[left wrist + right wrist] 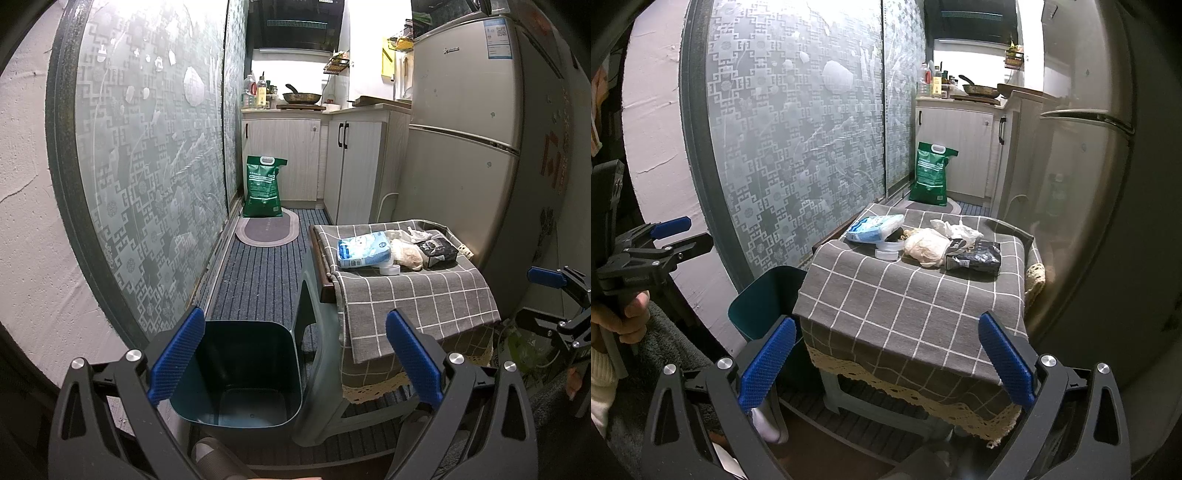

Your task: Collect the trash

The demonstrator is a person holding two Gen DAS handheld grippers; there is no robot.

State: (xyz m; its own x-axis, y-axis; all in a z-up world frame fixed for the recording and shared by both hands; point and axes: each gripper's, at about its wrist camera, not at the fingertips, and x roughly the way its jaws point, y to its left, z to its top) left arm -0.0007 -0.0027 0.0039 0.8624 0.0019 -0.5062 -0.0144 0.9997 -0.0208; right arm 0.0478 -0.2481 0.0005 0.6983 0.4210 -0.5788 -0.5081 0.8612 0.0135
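The right tool (886, 363), blue pads spread wide and empty, faced the checked-cloth table (908, 306), the nearer of the two to the trash (929, 245) heaped straight ahead at the far end. The left tool (294, 360), equally wide and empty, hung over the teal bin (240, 369) on the floor beside the table's left edge.

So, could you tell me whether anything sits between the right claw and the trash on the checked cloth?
Nothing visible does: the open right claw faces bare checked cloth up to the black packet and crumpled bag.
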